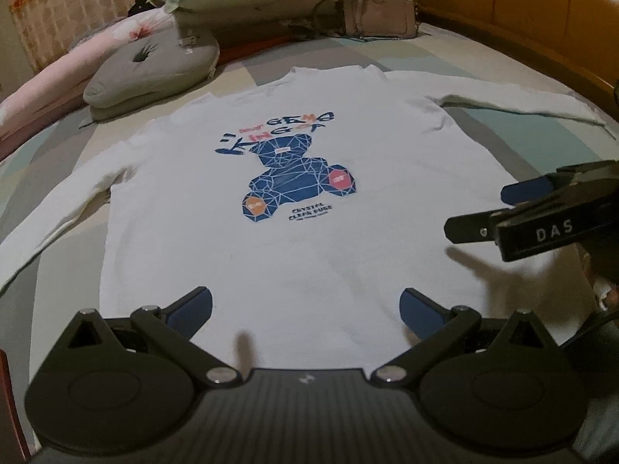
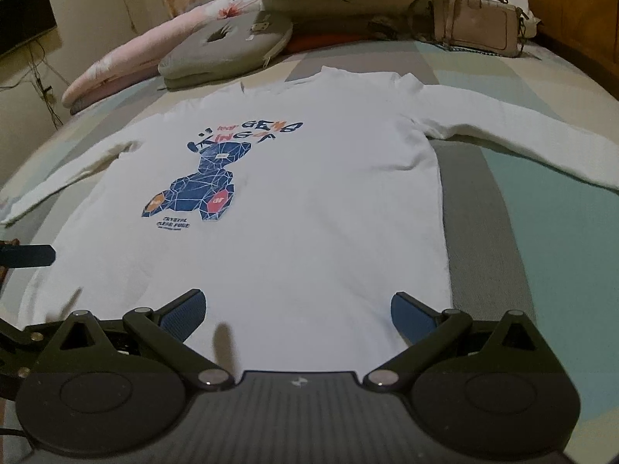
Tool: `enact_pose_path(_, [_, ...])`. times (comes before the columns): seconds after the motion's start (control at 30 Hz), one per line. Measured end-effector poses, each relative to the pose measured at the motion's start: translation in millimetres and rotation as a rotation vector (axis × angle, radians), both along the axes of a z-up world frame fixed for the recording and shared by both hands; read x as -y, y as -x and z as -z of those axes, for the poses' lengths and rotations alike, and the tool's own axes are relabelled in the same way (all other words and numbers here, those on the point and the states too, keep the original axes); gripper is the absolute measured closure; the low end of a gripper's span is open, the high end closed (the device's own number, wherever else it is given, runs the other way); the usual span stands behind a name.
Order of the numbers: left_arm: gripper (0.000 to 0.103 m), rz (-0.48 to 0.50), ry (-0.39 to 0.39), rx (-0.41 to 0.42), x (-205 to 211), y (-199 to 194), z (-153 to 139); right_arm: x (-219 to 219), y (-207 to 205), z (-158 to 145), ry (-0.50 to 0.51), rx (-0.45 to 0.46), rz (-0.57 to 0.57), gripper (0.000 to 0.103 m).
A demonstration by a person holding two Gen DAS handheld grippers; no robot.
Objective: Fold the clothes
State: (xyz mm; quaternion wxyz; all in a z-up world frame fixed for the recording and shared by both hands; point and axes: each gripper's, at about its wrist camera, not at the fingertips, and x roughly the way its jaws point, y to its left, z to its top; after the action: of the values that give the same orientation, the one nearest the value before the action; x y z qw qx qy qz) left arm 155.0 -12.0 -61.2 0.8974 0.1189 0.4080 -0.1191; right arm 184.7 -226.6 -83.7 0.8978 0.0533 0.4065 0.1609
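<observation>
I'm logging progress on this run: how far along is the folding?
Done: the white shirt lies spread flat, print up, on the bed, both sleeves out. In hand: nothing; the left gripper and right gripper hover open over its hem. Left: every fold, since none shows yet.

White sweatshirt (image 1: 294, 201) — navy bear print (image 1: 298, 178), orange-red patches; bedsheet (image 2: 541, 201) — teal-grey-cream blocks.

shirt (image 1: 294, 255) hem hidden behind left gripper (image 1: 305, 309) body, same in right wrist view; left sleeve cuff cut off at frame edge (image 1: 7, 270), right sleeve end runs out of frame (image 2: 607, 170). small print under the bear (image 1: 307, 214) too blurry to read. right gripper (image 1: 476, 210) only partly in frame. handbag (image 2: 476, 23) soft, details unclear
</observation>
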Motion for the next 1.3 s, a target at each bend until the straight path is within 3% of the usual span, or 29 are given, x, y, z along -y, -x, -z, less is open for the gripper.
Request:
enact_pose_path(0.23, [0.001,-0.020,-0.029,-0.069,-2,-3,22,2,9,-3,0.006,0.004,0.002,0.000])
enact_pose_path(0.33, [0.001,-0.034,0.003,-0.087,-8,1,25,6,14,-4,-0.008,-0.001,0.007,0.000])
enact_pose_path(0.63, [0.001,-0.019,0.042,0.000,-9,8,-1,31,24,-13,-0.084,0.041,0.047,0.000])
enact_pose_path(0.87, [0.001,0.018,0.076,0.012,-6,7,-5,97,11,-19,-0.262,0.062,0.189,0.000])
enact_pose_path(1.3, [0.001,0.063,0.098,0.011,10,-7,-6,240,-23,-2,-0.394,0.149,0.495,0.000])
